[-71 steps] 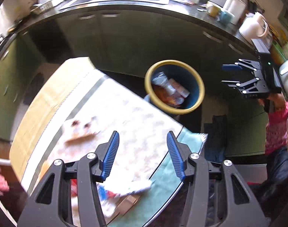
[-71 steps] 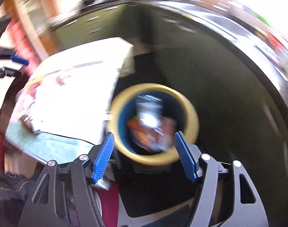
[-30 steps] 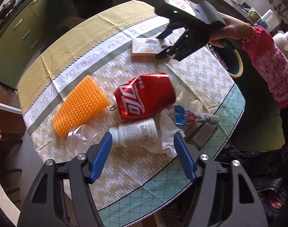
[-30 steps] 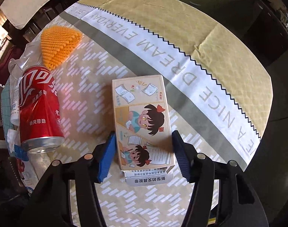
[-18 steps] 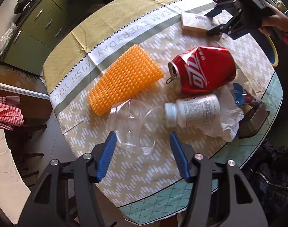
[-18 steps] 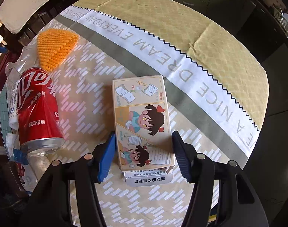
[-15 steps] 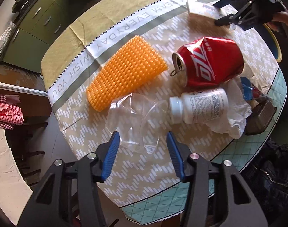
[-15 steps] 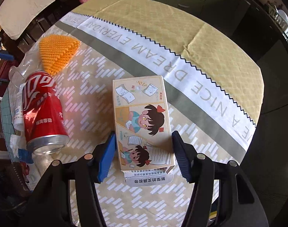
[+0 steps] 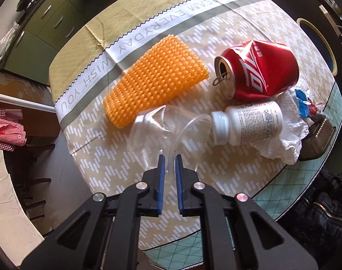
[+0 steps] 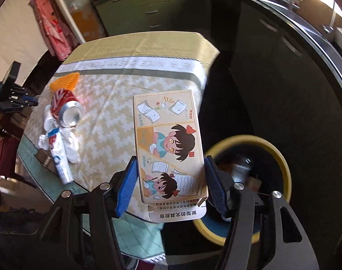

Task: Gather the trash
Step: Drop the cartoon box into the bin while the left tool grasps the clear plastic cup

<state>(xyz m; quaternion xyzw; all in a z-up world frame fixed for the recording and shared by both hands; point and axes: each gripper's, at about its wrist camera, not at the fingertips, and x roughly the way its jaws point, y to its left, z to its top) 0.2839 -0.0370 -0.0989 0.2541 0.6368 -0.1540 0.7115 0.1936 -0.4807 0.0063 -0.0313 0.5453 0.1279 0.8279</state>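
Our right gripper (image 10: 169, 183) holds the carton (image 10: 168, 144) across its width; the bin (image 10: 249, 180) waits at 3 o'clock, so we carry it fully over the rim. Our left gripper (image 9: 169, 164), nearly shut, pinches the clear cup (image 9: 162, 130) on the counter (image 9: 117, 157); we lift gently.

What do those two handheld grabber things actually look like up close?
Both look alike. The left gripper and the right gripper are matte black frames with triangular cut-outs and round silver bolt heads at the joints. Each has two fingers faced with ribbed blue pads. No cables, markings or sleeves show in either view.
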